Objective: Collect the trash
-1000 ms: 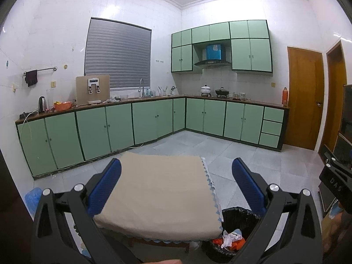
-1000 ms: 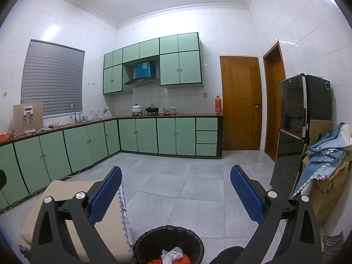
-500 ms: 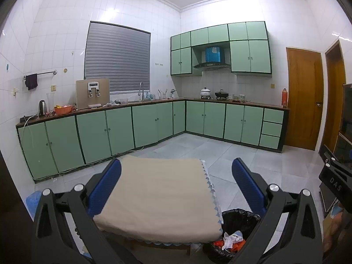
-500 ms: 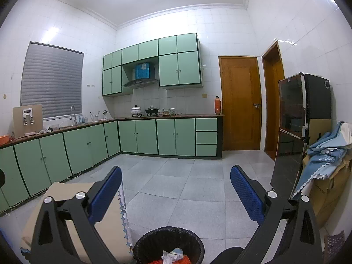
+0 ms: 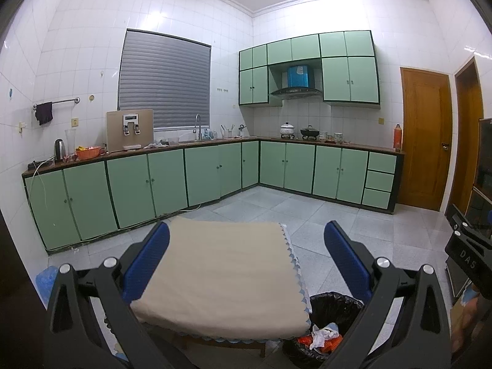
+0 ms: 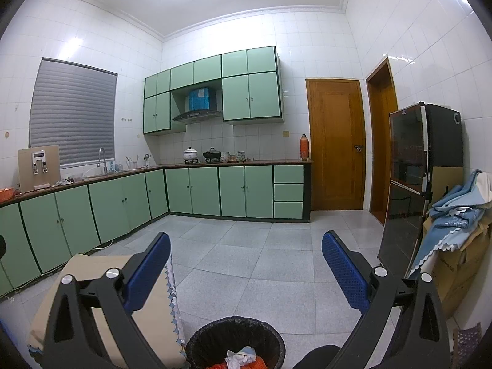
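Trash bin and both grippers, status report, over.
Left gripper open, empty. Right gripper open, empty. Trash bin beside table, holds paper scraps. Nothing blocking.

1. Left gripper (image 5: 246, 252): two black plastic arms, angular and triangular in shape with cut-out recesses.
2. Its fingers (image 5: 149, 263) carry blue textured rubber pads on the inner faces.
3. Round silver screws (image 5: 109, 261) sit on top of each arm, two per side.
4. Right gripper (image 6: 246, 266): same build, black frame, blue dimpled pads, silver screws (image 6: 380, 272).
5. In the left wrist view, the other gripper's black body at the right edge bears white letters "DAS" (image 5: 467, 259).
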`<state>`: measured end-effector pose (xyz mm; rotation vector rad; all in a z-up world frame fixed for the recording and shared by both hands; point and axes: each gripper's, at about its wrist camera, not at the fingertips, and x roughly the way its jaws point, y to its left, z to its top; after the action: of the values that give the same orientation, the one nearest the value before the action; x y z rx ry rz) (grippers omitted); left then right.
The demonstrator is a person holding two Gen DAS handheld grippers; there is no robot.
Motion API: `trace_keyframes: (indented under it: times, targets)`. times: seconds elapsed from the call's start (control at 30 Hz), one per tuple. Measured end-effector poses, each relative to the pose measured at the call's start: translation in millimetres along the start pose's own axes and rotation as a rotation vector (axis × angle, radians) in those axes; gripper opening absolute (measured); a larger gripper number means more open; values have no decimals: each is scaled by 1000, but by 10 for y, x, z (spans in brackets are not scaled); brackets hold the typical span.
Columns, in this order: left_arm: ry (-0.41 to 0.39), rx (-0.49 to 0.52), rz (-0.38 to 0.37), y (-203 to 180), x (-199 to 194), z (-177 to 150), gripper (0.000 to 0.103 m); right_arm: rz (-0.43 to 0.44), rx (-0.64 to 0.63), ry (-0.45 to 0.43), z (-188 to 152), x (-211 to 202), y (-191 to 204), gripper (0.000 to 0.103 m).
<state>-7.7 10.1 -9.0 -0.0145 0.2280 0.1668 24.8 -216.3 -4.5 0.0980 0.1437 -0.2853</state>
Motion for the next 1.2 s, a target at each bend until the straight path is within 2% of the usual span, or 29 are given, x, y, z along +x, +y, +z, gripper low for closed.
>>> trace_keyframes:
  times: [1.2]
  targets:
    - [7,-4,-2,-19,-16,5,97,-5,0,10,-17,4,-34,97]
